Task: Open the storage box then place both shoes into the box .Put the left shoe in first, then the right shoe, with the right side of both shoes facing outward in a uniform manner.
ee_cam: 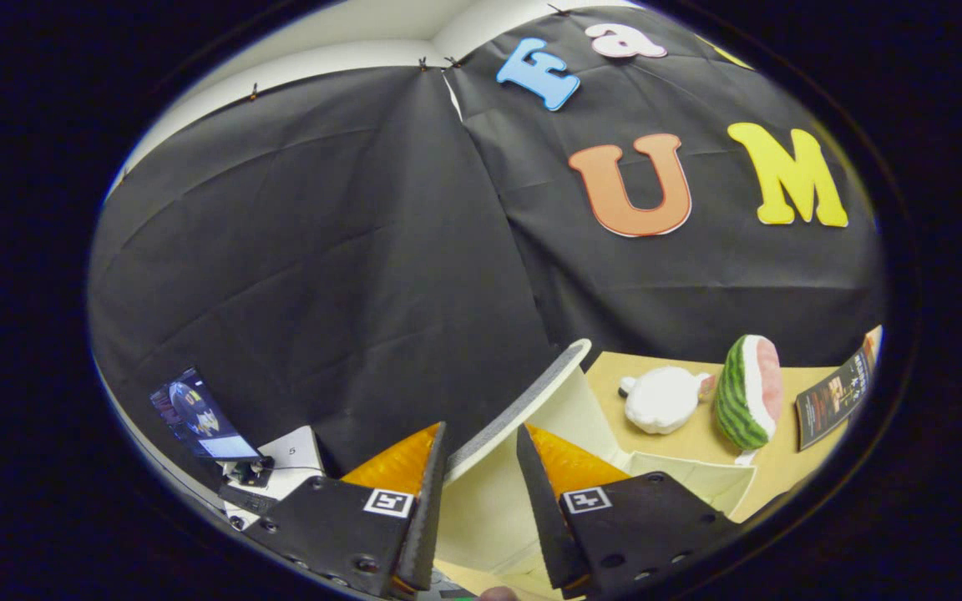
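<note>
One box [531,467], cream-coloured, sits on the table [690,446] with its lid [523,401] raised and tilted, the lid's edge running up toward 1 o'clock between the fingers. The hand-held gripper [481,492] has its fingers apart, one on each side of the lid, neither pressing on it. Beyond the box at 2 o'clock lie a white plush [663,401], a watermelon plush [750,392] and a booklet [836,399].
</note>
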`<control>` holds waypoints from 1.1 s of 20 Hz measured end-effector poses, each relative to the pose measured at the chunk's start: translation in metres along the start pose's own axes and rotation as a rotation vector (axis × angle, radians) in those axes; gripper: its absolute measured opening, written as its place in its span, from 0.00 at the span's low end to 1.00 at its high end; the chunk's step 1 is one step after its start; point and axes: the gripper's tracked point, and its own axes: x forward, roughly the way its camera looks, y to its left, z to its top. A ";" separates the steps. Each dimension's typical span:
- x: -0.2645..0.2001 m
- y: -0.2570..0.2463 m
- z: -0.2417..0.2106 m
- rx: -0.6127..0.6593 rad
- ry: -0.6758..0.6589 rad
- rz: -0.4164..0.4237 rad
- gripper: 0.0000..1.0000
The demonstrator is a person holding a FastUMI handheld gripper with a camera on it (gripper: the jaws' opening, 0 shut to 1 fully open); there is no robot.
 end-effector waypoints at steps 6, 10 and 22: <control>0.004 0.004 0.009 -0.013 -0.018 0.010 0.77; -0.004 0.001 0.016 -0.023 -0.035 0.009 0.84; -0.141 -0.105 0.032 -0.116 -0.168 -0.136 0.93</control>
